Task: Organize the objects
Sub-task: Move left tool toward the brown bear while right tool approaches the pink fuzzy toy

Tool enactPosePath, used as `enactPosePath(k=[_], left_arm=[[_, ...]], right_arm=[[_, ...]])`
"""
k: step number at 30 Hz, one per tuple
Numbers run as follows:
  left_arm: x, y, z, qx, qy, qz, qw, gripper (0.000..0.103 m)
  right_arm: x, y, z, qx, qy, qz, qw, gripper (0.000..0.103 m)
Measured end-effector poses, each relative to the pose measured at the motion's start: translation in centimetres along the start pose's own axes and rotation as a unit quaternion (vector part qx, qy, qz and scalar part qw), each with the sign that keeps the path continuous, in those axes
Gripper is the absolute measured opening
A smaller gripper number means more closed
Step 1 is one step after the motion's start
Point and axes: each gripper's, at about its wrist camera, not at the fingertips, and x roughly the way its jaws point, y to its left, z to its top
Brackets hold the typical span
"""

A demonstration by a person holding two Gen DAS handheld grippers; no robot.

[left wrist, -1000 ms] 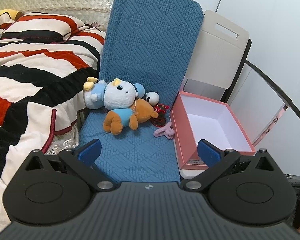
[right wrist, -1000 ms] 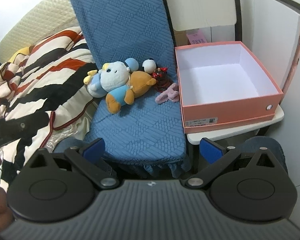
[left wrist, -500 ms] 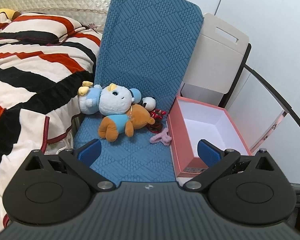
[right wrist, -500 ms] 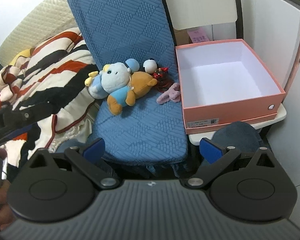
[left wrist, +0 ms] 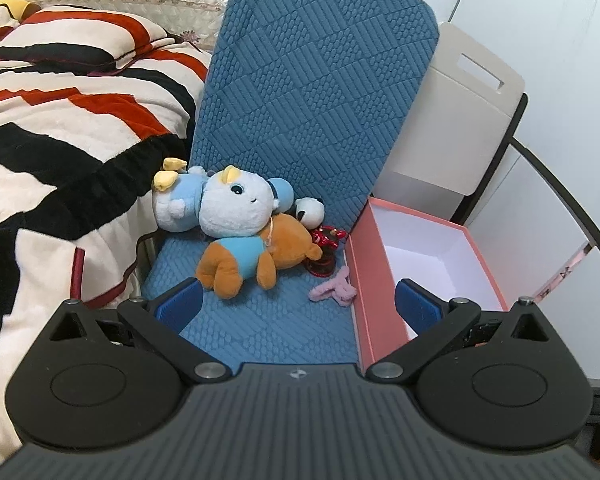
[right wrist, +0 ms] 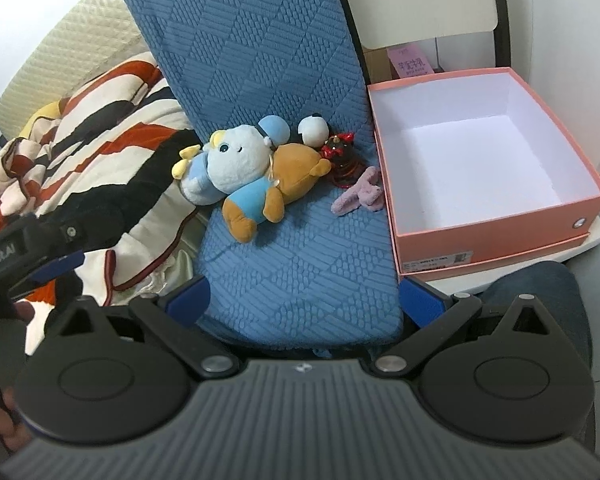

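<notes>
Left wrist view shows you a blue quilted chair (left wrist: 284, 128) pushed against a bed with a red, black and cream striped blanket (left wrist: 60, 128), white walls behind. On the far side of the chair from the bed a pink box (left wrist: 374, 280) with a white inside stands open, touching the seat's edge. The toys are heaped at the back of the seat: a pale blue and white plush (left wrist: 228, 204) lying across a brown bear in a blue shirt (left wrist: 256, 258), a small panda head (left wrist: 310, 210) behind them, a dark red figure (left wrist: 326, 240) beside the bear, and a pink fuzzy clip (left wrist: 334, 290) just beside the box wall. Your left gripper (left wrist: 298, 304) and right gripper (right wrist: 304, 300) both hang short of the toys, jaws spread wide and holding nothing.
</notes>
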Motion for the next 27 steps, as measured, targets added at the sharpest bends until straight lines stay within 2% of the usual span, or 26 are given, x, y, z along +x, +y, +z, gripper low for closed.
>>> enactPosePath(k=[14,22,27], left_arm=[[5.9,3.7,1.4,-0.010,0.025,0.012,0.9996,0.103],[11.8,5.3,2.1,-0.008,0.046,0.013,0.9988,0.103],[16.0,6.7,2.8,-0.009,0.069,0.010,0.9975,0.103]], right_arm=[[6.1,0.7,1.7,0.004,0.031,-0.026,0.999,0.103],[10.5,2.4,2.7,-0.031,0.016,-0.035,0.999,0.103],[14.3,2.7,3.4,-0.020,0.014,-0.050,0.998,0.103]])
